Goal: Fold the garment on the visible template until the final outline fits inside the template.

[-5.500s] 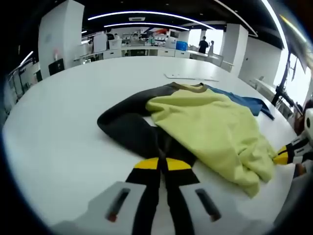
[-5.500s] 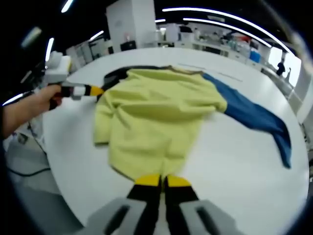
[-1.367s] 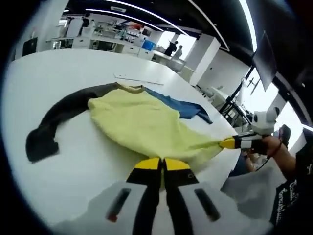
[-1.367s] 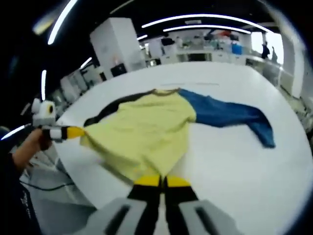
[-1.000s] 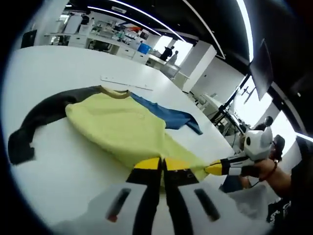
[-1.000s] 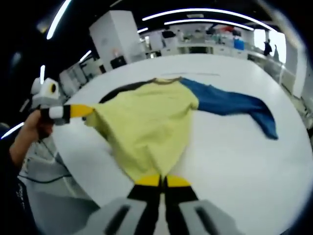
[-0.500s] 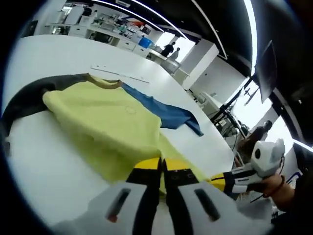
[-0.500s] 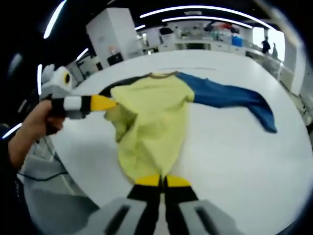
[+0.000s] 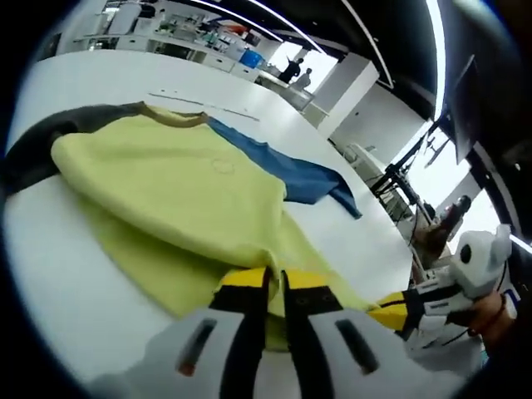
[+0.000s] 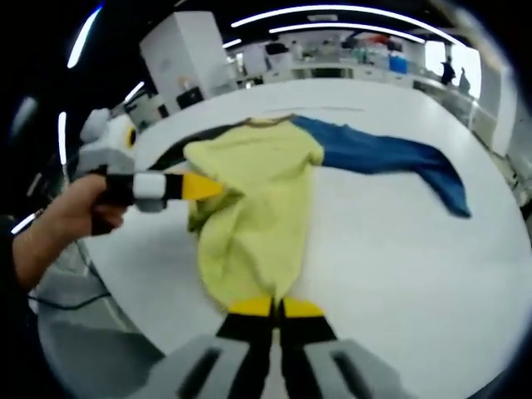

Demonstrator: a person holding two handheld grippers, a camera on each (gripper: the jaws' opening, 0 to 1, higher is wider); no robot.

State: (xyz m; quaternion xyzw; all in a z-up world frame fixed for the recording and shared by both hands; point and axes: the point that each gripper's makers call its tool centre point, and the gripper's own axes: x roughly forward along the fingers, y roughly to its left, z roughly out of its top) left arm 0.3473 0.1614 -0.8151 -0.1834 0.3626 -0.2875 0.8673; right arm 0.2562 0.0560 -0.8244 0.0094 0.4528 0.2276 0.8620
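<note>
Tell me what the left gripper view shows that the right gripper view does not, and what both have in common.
Left gripper view alone: the right gripper coming in from the lower right.

Right gripper view alone: the left gripper held by a hand, its yellow fingers at the garment's side edge.

Both: the yellow garment with a blue sleeve and a dark sleeve, on the white table.
</note>
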